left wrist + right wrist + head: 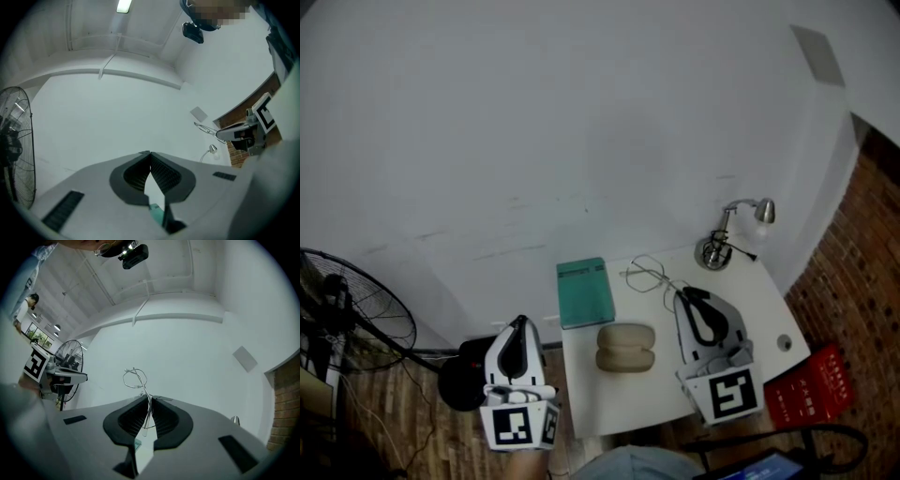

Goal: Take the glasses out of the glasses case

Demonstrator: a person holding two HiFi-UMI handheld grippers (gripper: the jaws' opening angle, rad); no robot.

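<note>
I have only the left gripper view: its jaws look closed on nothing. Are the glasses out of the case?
Observer: Yes. The right gripper is shut on the glasses, holding them in the air.
Operator: Where is the case?
Observer: The beige glasses case lies on the white table, left of the right gripper in the head view; nothing grips it.
Operator: Anything else on the table?
Observer: A teal notebook behind the case, and a small lamp at the far right corner.
</note>
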